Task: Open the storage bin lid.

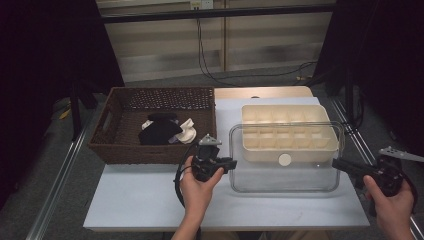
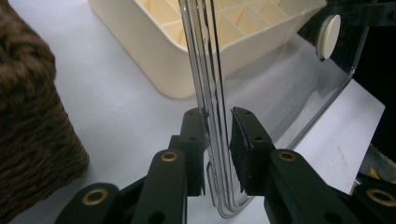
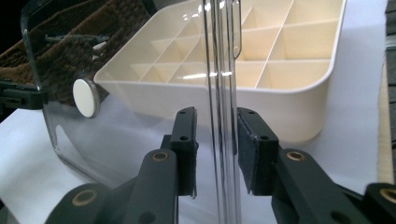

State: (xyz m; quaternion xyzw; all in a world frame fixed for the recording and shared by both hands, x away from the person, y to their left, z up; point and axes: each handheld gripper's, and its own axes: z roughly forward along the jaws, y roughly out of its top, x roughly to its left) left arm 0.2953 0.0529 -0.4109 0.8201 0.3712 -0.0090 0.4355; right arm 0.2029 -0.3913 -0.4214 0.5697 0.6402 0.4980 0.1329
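To the left of the left claw [image 1: 227, 164] stands a brown wicker basket [image 1: 122, 145], coarse and woven, with black and white soft pieces [image 1: 165, 129] inside; in the left claw's own view its rough wall [image 2: 32, 126] rises just beside the jaws. The left claw grasps the left edge of the clear plastic lid [image 1: 285, 172]; the lid's rim [image 2: 215, 140] is thin, glossy and rounded at the corner, and the black padded jaws stand on both sides of it, the left one touching it, the right one very near. Beyond this claw lies the cream plastic box [image 1: 285, 131], rectangular, hard and matt, divided in many small square compartments; the lid leans in front of it over the pale surface [image 1: 150, 200]. A round white knob [image 2: 328, 36] sits in the middle of the lid; the high view shows it as a flat disc. The right claw [image 1: 337, 165] is at the right edge of the lid; in its own view the rim [image 3: 223, 140] passes between the jaws, with a narrow gap at each pad, so I cannot tell if it presses.
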